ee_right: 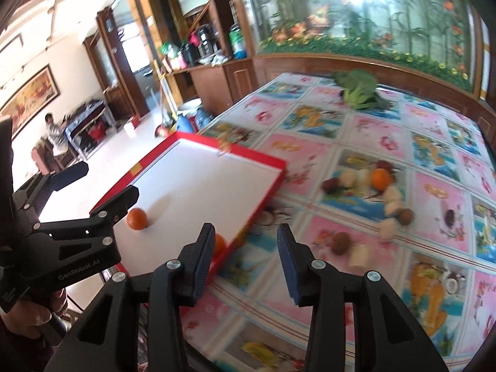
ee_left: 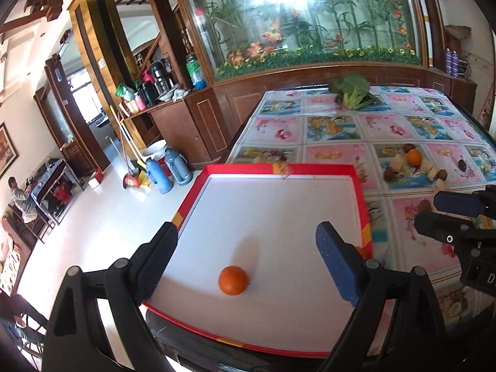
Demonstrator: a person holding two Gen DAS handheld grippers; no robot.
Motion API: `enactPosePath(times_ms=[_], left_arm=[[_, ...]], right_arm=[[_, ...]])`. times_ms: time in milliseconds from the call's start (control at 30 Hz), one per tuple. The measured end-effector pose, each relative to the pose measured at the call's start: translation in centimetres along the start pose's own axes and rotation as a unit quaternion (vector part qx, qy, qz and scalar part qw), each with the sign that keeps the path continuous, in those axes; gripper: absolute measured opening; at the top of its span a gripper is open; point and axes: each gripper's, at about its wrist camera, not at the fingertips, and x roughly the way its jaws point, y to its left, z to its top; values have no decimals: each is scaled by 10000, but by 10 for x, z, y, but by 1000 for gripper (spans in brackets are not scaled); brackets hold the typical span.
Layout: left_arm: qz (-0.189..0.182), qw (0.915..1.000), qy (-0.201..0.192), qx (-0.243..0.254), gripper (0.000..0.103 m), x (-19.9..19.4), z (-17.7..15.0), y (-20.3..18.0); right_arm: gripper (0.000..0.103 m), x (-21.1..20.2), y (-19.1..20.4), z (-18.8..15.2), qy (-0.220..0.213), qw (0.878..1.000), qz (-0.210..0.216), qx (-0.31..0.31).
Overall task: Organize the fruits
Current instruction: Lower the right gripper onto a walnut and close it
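A red-rimmed white tray (ee_left: 279,168) lies at the table's left corner and also shows in the right wrist view (ee_right: 263,158). An orange (ee_left: 233,280) rests in it, between the open fingers of my left gripper (ee_left: 245,241), which hovers above the tray. The right wrist view shows this orange (ee_right: 136,219) and a second orange (ee_right: 219,243) at the tray's near corner. My right gripper (ee_right: 246,241) is open and empty over the tablecloth beside the tray. A pile of fruit with an orange (ee_right: 381,178) and several brown and white pieces lies further right.
A flowered tablecloth (ee_right: 356,130) covers the table. A leafy green vegetable (ee_left: 352,91) lies at the far edge. A dark round piece (ee_right: 449,217) lies apart to the right. Wooden cabinet and aquarium (ee_left: 310,24) stand behind; floor and thermoses (ee_left: 161,175) are left of the table.
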Motion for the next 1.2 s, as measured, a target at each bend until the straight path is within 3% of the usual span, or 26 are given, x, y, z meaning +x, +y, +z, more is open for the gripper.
enactPosePath(times_ms=[467,900,1000,1200], left_arm=[[-459,9967,-131,652,91,-13,26,-81],[-636,9929,-28,1009,92,-7,28,-128],[-760,9915,100,1047,92,0,24,-136],[-1300,9805,733,1275,91,24,-10,-153]], right_arm=[[43,-40,-81,-17,-298,9954,-421,810],[43,-52,-125,-38,-277,9916,-527,1147],[43,-51,-132,-47,-203,9916,-514,1171],[43,-44,-143,-83,166,9925,-582,1062]])
